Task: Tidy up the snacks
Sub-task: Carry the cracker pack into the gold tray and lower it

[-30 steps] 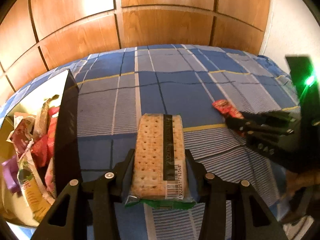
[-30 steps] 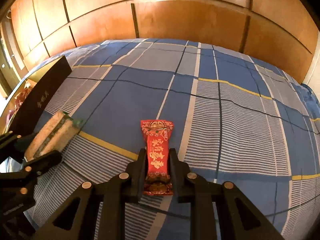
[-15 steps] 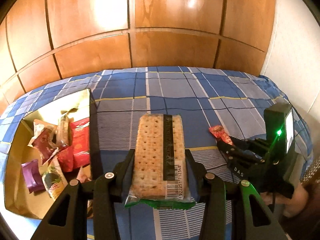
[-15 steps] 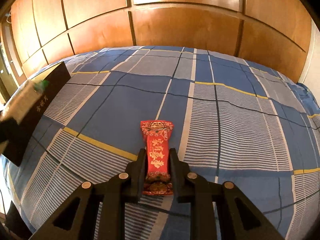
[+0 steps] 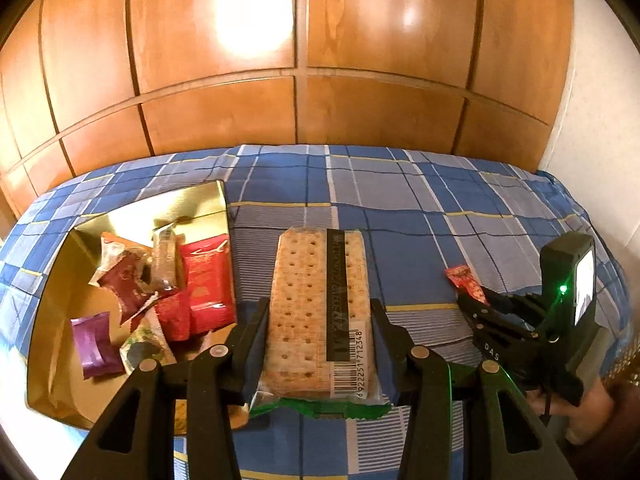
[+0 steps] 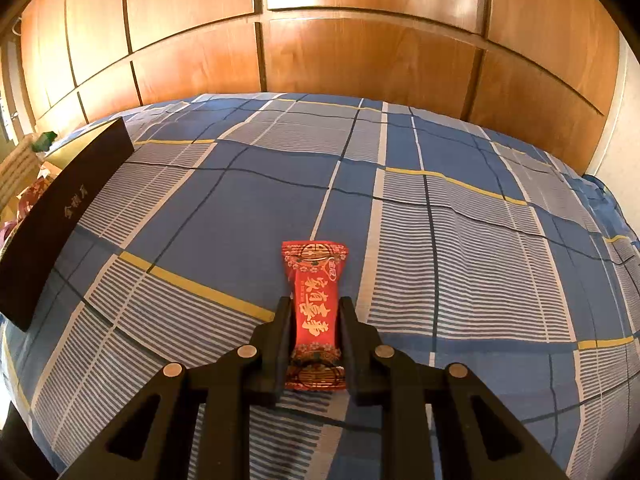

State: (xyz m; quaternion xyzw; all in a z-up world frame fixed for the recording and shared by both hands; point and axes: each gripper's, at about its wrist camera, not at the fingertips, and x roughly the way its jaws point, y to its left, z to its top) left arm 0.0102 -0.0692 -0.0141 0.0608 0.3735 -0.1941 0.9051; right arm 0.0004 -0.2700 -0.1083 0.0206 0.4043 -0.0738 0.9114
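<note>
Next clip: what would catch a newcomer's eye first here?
The cracker pack clamped in the left gripper, above the blue plaid bedspread. Left of it, a gold-lined box holds bright wrapped snacks. The right gripper grips a red candy.

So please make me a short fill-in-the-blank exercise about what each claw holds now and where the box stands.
1. The left claw grips a pack of ____.
2. The right claw is shut on a ____ candy.
3. The inside of the box is ____ in colour.
4. The box stands on a checked ____ cloth.

Missing words: crackers; red; gold; blue
</note>
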